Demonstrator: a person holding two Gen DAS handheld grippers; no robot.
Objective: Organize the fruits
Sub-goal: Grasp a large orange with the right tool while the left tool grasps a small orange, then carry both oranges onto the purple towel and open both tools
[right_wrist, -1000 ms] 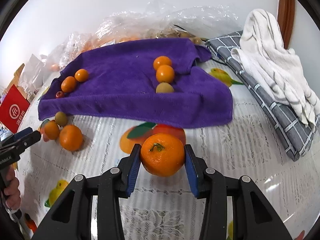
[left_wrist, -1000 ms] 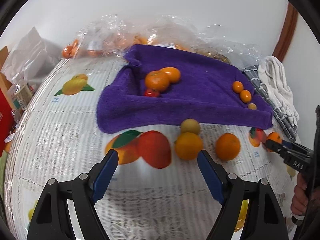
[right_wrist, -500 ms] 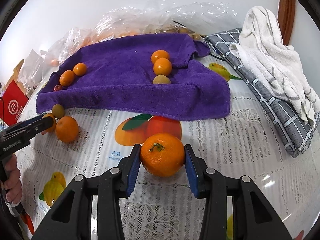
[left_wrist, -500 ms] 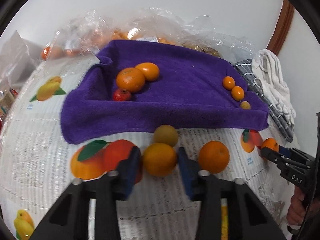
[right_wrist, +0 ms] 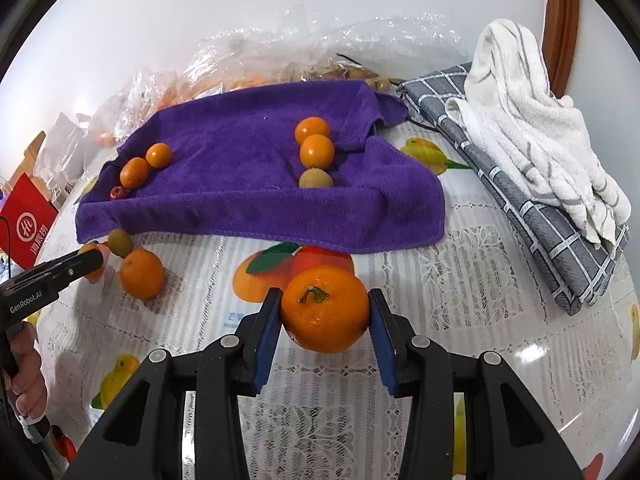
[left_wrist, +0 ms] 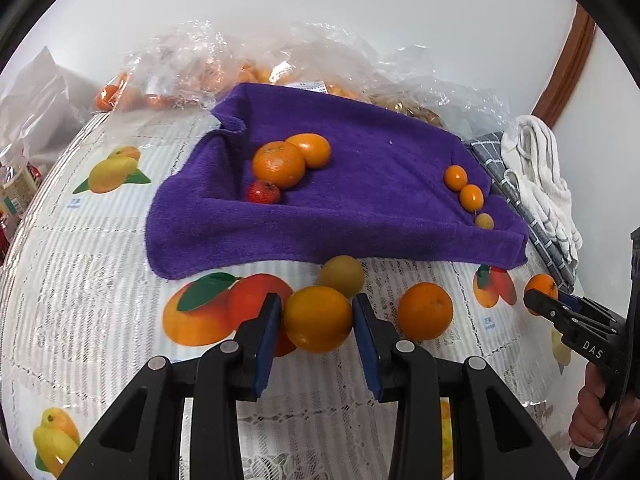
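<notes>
fruit in clear bags [left_wrist: 256, 68] blurred, bag contents indistinct

bright, even light, soft shadows; fisheye warps the edges (corners black).

Fruit on and before the towel [left_wrist: 360, 200]
Two fruit rows lie on it — bags [left_wrist: 240, 60] behind, three fruits [left_wrist: 425, 311] on the worktop [left_wrist: 80, 280] before it.
</notes>
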